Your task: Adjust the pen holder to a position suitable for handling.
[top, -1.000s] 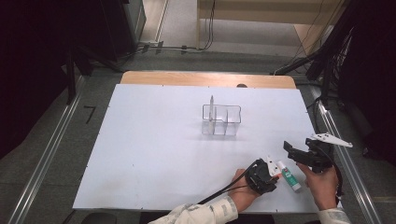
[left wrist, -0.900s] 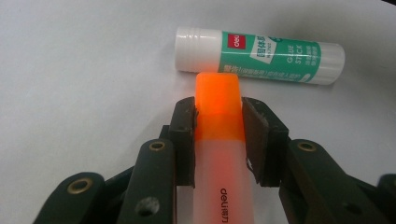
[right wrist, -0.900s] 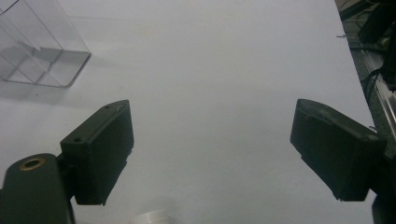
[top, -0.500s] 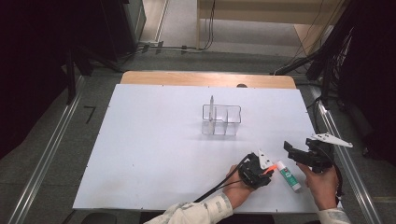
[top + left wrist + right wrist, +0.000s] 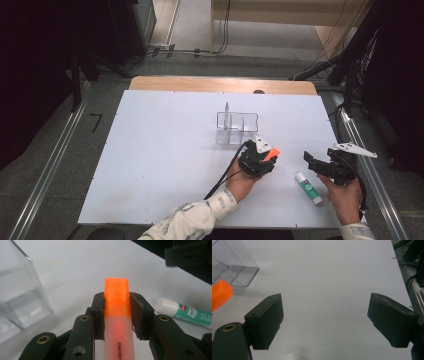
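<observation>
Orange highlighter pinched in left tongs | right tongs spread, well apart

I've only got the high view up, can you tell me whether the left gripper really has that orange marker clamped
Observer: Yes. In the left gripper view the left gripper pinches the orange marker just below its cap.
Operator: Any writing on it?
Observer: Black lettering runs along its pale barrel.
Operator: And the right gripper?
Observer: The right gripper stands wide open, nothing between its jaws.
Operator: Where's the glue stick?
Observer: The glue stick lies flat on the table, white cap toward the marker.
</observation>
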Motion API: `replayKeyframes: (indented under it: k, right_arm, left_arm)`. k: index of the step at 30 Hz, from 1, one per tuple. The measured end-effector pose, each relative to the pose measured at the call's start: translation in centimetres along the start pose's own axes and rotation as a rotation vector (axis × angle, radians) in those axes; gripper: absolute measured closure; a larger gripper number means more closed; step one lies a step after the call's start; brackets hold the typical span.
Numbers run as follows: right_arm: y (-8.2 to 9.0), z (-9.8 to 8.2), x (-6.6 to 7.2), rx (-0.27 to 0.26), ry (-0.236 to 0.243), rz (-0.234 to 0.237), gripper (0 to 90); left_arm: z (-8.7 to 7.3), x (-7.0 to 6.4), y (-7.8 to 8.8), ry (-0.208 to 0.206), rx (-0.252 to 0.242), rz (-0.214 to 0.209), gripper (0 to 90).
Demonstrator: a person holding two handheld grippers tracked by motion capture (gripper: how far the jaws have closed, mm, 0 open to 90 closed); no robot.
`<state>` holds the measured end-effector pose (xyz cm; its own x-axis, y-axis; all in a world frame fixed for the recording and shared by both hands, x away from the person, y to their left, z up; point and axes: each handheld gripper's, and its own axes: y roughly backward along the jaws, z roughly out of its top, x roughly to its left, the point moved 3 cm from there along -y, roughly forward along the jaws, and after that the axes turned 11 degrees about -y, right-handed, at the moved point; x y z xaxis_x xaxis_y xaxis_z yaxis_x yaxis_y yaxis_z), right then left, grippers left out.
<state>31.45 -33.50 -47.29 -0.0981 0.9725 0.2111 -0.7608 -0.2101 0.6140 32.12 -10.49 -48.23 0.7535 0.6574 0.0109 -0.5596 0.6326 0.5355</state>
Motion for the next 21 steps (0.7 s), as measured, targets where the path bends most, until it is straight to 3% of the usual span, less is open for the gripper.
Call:
replayKeyframes:
  k: [10,21]
  right_arm:
    - [0.0,0.0,0.1,0.004,-0.003,-0.002,12.0]
    - [0.0,0.0,0.1,0.004,-0.007,-0.001,12.0]
  left_arm:
    - [2.7,3.9,2.1,0.063,-0.062,0.053,67.1]
    - [4.6,6.6,3.0,0.067,-0.081,0.115,67.1]
